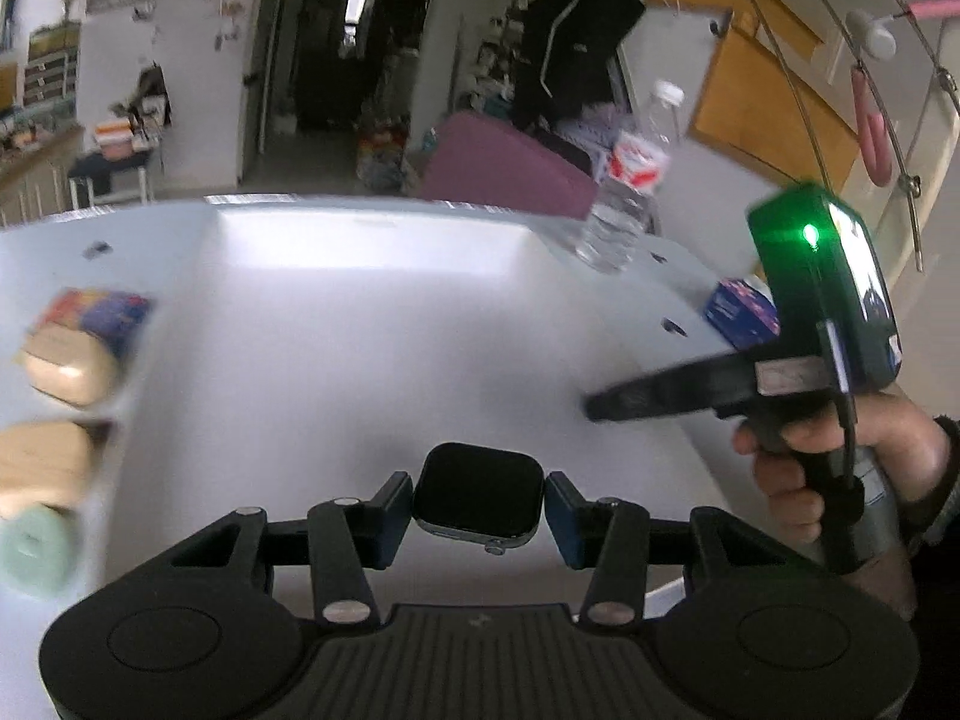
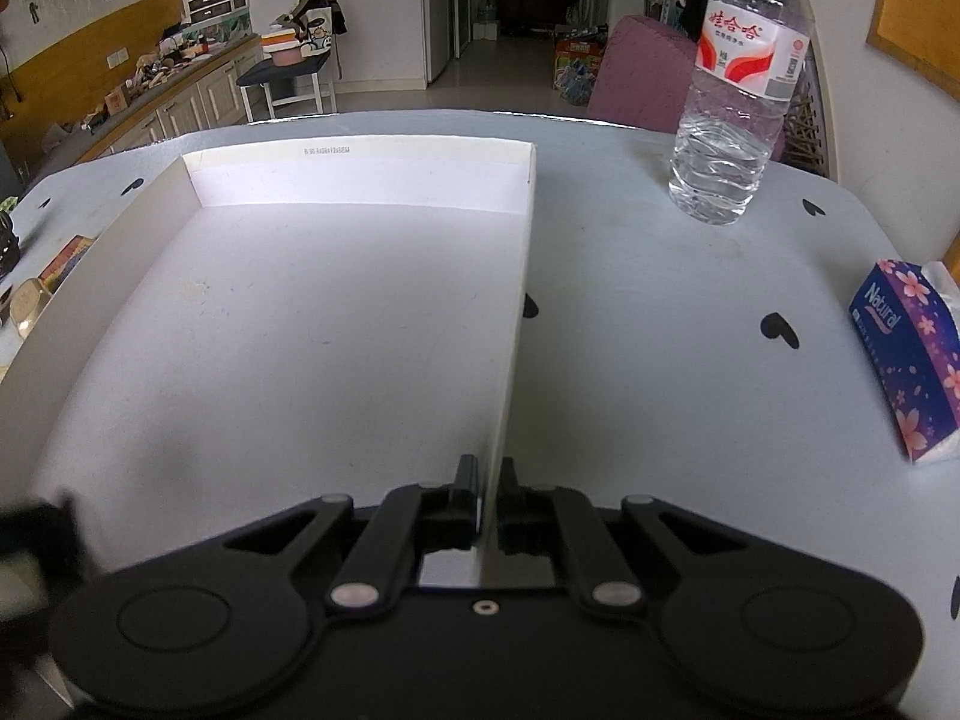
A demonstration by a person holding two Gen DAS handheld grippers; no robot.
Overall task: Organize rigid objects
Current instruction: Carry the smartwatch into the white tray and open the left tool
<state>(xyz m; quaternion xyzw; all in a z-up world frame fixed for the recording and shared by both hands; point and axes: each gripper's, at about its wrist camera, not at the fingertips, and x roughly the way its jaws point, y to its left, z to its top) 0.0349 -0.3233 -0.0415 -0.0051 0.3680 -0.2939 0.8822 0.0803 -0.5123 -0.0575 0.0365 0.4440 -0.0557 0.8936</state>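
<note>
My left gripper (image 1: 478,501) is shut on a black square smartwatch body (image 1: 478,495) and holds it above the white shallow box (image 1: 360,324). My right gripper (image 2: 487,483) is shut on the right wall of the white box (image 2: 516,324), near its front corner. The right gripper also shows in the left wrist view (image 1: 606,405), held by a hand at the right. The inside of the box shows nothing in it.
A water bottle (image 2: 735,90) stands at the back right of the pale blue table (image 2: 690,330). A purple tissue pack (image 2: 912,354) lies at the right edge. Blurred packets and a green roll (image 1: 36,546) lie left of the box.
</note>
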